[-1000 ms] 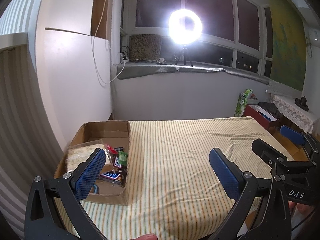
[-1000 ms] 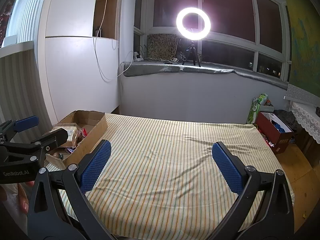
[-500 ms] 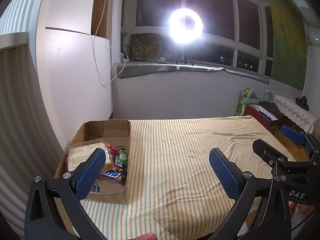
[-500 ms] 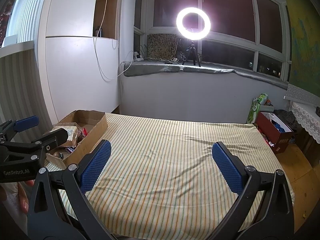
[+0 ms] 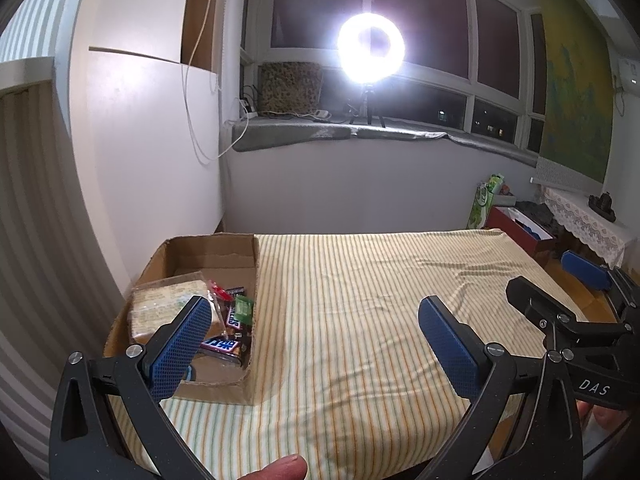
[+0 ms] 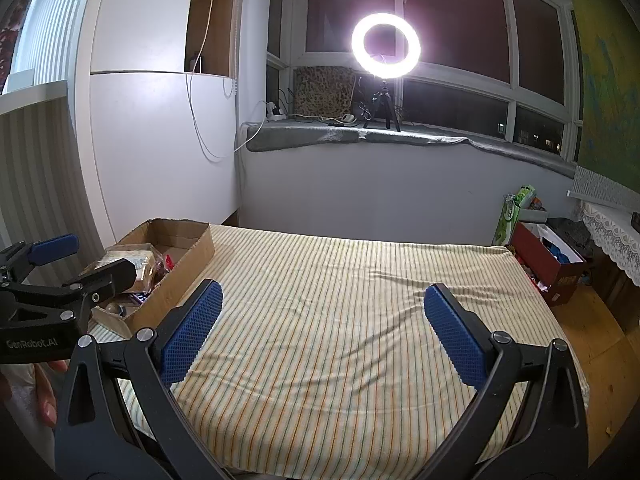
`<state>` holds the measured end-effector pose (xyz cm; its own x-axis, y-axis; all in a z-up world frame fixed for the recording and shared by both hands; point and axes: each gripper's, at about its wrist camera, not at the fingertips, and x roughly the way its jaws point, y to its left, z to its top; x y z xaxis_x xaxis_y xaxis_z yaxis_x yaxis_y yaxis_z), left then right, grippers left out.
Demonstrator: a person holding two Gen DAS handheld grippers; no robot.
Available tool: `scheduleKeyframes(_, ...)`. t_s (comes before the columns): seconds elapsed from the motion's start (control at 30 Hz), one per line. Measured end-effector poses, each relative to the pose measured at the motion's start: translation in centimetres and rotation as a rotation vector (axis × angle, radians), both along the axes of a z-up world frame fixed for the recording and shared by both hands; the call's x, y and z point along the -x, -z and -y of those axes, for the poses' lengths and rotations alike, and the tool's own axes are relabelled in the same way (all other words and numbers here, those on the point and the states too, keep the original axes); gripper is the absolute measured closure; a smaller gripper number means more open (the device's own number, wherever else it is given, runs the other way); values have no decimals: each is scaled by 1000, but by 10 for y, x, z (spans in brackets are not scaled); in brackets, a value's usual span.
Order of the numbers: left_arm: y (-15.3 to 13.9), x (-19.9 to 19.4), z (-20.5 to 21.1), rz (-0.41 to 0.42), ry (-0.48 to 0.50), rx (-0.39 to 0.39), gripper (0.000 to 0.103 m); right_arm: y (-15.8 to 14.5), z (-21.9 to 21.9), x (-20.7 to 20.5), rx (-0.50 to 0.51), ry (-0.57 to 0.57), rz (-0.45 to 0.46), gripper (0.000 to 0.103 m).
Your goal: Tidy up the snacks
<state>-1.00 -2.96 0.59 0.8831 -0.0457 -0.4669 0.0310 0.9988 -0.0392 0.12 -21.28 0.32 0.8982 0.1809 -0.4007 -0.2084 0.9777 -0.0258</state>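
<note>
Left gripper (image 5: 316, 336): jaws spread, empty, above striped bedspread (image 5: 360, 300). Right gripper (image 6: 320, 324): jaws spread, empty. Snacks (image 5: 230, 320) inside cardboard box (image 5: 212, 248), far left on bed.

Left tongs (image 5: 316, 334) cut off at the bottom edge of the left wrist view, handles out of frame. Near corner of cardboard box (image 5: 216, 248) partly hidden behind the left blue pad (image 5: 182, 346). Small wrappers (image 5: 230, 320) inside too small to read fully. In the right wrist view, box contents (image 6: 140, 268) mostly blocked by the other tool's black finger. Ring light (image 5: 370, 48) blown out to glare. Thumb tip (image 5: 280, 468) cropped by the lower edge.
</note>
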Motion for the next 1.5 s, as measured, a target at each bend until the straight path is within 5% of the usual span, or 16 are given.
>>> scheduleKeyframes(1.5, 4, -3, 2, -19, -14, -34, 1, 3, 5, 1, 3, -2, -11, 0)
